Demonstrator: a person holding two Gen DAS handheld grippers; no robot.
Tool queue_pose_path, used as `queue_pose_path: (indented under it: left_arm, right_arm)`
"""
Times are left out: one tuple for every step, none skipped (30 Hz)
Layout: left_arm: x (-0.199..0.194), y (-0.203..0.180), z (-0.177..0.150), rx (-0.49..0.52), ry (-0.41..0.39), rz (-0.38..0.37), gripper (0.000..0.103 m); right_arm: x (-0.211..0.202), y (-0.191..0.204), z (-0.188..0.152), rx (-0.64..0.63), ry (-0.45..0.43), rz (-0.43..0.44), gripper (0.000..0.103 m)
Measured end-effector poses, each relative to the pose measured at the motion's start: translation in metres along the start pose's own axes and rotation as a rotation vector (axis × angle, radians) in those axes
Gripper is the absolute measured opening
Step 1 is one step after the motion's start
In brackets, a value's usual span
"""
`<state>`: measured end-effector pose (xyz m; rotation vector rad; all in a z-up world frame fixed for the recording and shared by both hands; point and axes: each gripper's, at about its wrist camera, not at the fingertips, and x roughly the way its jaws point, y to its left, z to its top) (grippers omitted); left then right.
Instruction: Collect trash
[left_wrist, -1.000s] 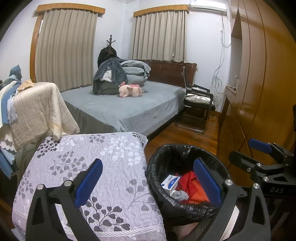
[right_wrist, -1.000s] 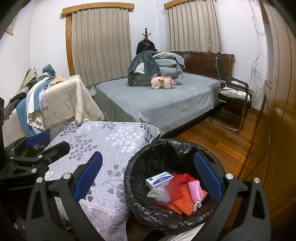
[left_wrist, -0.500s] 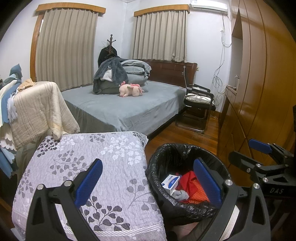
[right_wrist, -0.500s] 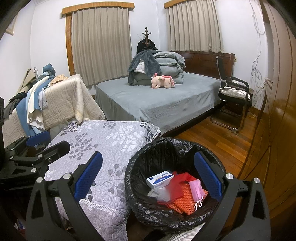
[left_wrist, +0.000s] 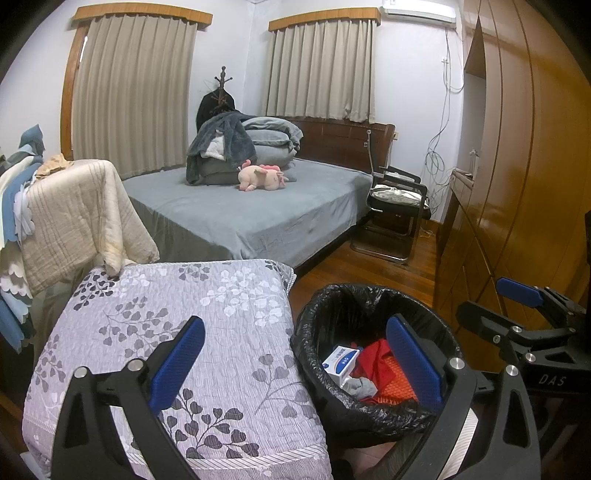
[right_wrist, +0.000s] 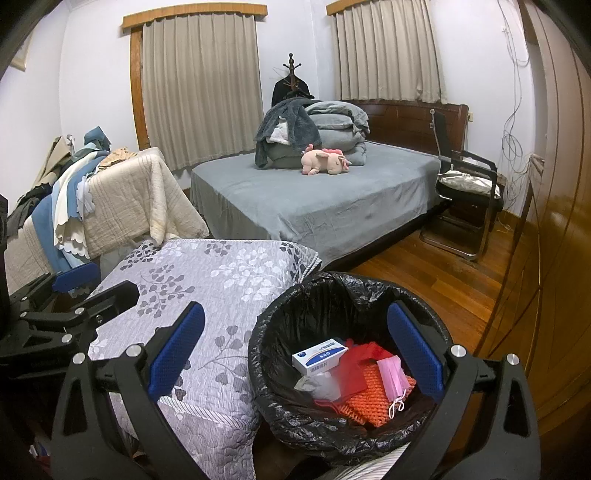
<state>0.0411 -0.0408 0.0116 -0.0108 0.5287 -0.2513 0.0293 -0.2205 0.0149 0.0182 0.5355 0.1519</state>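
A round bin with a black liner (right_wrist: 295, 295) stands on the wooden floor, also in the left wrist view (left_wrist: 325, 295). Inside lie a white and blue box (right_wrist: 319, 356), red plastic (right_wrist: 354, 373), orange mesh (right_wrist: 365, 406) and a pink mask (right_wrist: 393, 373). My right gripper (right_wrist: 295, 350) is open and empty, just above the bin's near side. My left gripper (left_wrist: 295, 362) is open and empty, over the edge between the bin and the quilt-covered surface. Each gripper shows at the edge of the other's view, the right one (left_wrist: 517, 314) and the left one (right_wrist: 74, 291).
A grey floral quilt (right_wrist: 207, 280) covers a low surface left of the bin. A bed (right_wrist: 314, 206) with folded bedding and a pink plush (right_wrist: 325, 160) lies behind. A black chair (right_wrist: 465, 192) stands right of it, a wooden wardrobe (right_wrist: 546, 258) further right, draped laundry (right_wrist: 110, 199) left.
Both views have shifted only very slightly. Both grippers stay open and the trash in the bin has not moved.
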Motion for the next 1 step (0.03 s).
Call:
queue_pose_path:
  left_arm:
    - [-0.0011,-0.0007,-0.0002,0.000,0.001,0.000,0.097]
  right_arm:
    - [0.0000,0.0000,0.0000,0.000,0.001,0.000,0.097]
